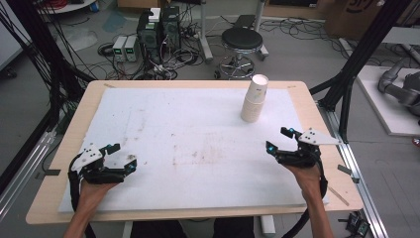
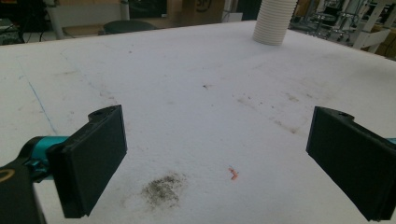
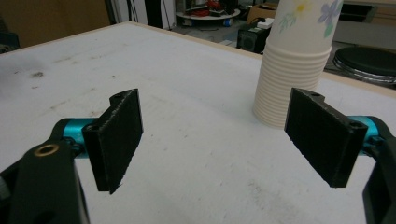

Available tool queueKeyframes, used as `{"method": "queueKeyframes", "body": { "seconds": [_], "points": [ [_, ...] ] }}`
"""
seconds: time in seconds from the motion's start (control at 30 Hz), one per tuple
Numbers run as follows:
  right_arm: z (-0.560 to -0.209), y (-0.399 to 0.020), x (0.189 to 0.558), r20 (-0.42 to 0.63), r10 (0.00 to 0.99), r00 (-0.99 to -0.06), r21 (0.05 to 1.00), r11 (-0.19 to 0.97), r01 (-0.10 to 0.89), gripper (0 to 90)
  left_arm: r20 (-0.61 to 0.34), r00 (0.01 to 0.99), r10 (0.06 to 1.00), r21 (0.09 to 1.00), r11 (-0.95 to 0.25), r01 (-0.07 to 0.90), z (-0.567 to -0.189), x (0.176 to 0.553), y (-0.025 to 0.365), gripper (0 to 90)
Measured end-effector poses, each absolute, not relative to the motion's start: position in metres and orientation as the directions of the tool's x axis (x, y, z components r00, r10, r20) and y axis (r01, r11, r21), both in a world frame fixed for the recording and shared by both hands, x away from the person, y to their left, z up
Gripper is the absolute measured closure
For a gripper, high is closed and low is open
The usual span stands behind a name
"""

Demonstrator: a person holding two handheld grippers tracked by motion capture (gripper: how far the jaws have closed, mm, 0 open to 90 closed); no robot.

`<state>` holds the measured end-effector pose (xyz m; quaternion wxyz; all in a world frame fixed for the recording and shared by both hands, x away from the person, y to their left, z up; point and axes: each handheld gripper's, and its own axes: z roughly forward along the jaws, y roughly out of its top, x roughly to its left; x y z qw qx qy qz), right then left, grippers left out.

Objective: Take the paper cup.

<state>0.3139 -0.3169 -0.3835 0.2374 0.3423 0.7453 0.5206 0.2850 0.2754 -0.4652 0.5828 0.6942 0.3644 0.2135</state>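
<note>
I saw the upright stack of white paper cups [image 1: 254,99] ahead of my right gripper [image 1: 285,140], nearer than my left gripper [image 1: 120,156]; both fingers wide, empty.

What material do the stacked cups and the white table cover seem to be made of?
Stacked cups: likely paper, matte cream with thin nested rims and a printed flower pattern. White table cover: probably foam or felt sheet, matte and slightly grainy, with dirt stains; uncertain which.
</note>
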Motion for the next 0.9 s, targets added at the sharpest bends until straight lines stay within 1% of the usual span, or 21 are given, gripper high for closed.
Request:
{"method": "queueKeyframes", "body": {
  "seconds": [0.03, 0.07, 0.2, 0.37, 0.4, 0.5, 0.53, 0.63, 0.7, 0.73, 0.9],
  "points": [
    [-0.383, -0.317, 0.314, 0.003, 0.757, -0.653, 0.939, 0.224, 0.263, 19.5, -0.128, 0.643, 0.755, 0.965, -0.055, 0.257, -0.465, 0.285, 0.275, 5.1],
    [-0.373, -0.319, 0.318, -0.001, 0.753, -0.658, 0.937, 0.231, 0.263, 19.5, -0.124, 0.647, 0.753, 0.964, -0.063, 0.258, -0.465, 0.285, 0.276, 5.1],
    [-0.355, -0.32, 0.326, -0.006, 0.745, -0.667, 0.934, 0.243, 0.262, 19.4, -0.125, 0.645, 0.754, 0.963, -0.065, 0.262, -0.465, 0.285, 0.275, 5.1],
    [-0.339, -0.32, 0.338, -0.014, 0.743, -0.67, 0.923, 0.267, 0.277, 19.4, -0.125, 0.646, 0.753, 0.962, -0.065, 0.263, -0.465, 0.286, 0.275, 5.1],
    [-0.33, -0.32, 0.346, -0.015, 0.743, -0.669, 0.92, 0.272, 0.282, 19.4, -0.125, 0.646, 0.753, 0.962, -0.067, 0.263, -0.465, 0.286, 0.275, 5.1],
    [-0.322, -0.32, 0.353, -0.012, 0.74, -0.672, 0.913, 0.282, 0.294, 19.4, -0.125, 0.647, 0.752, 0.962, -0.066, 0.263, -0.465, 0.286, 0.275, 5.1],
    [-0.312, -0.319, 0.361, -0.018, 0.736, -0.677, 0.903, 0.303, 0.305, 19.4, -0.122, 0.649, 0.751, 0.962, -0.071, 0.263, -0.465, 0.286, 0.275, 5.1],
    [-0.298, -0.317, 0.373, -0.025, 0.732, -0.681, 0.888, 0.328, 0.321, 19.4, -0.122, 0.65, 0.75, 0.962, -0.073, 0.264, -0.465, 0.286, 0.274, 5.1],
    [-0.294, -0.317, 0.377, -0.029, 0.732, -0.681, 0.885, 0.336, 0.323, 19.4, -0.123, 0.651, 0.749, 0.961, -0.072, 0.265, -0.465, 0.286, 0.274, 5.1],
    [-0.287, -0.315, 0.386, -0.029, 0.729, -0.684, 0.877, 0.347, 0.333, 19.4, -0.124, 0.65, 0.75, 0.961, -0.073, 0.267, -0.465, 0.286, 0.274, 5.1],
    [-0.272, -0.31, 0.412, -0.039, 0.72, -0.693, 0.845, 0.393, 0.361, 19.4, -0.124, 0.649, 0.75, 0.96, -0.074, 0.269, -0.465, 0.286, 0.274, 5.1]
  ]
}}
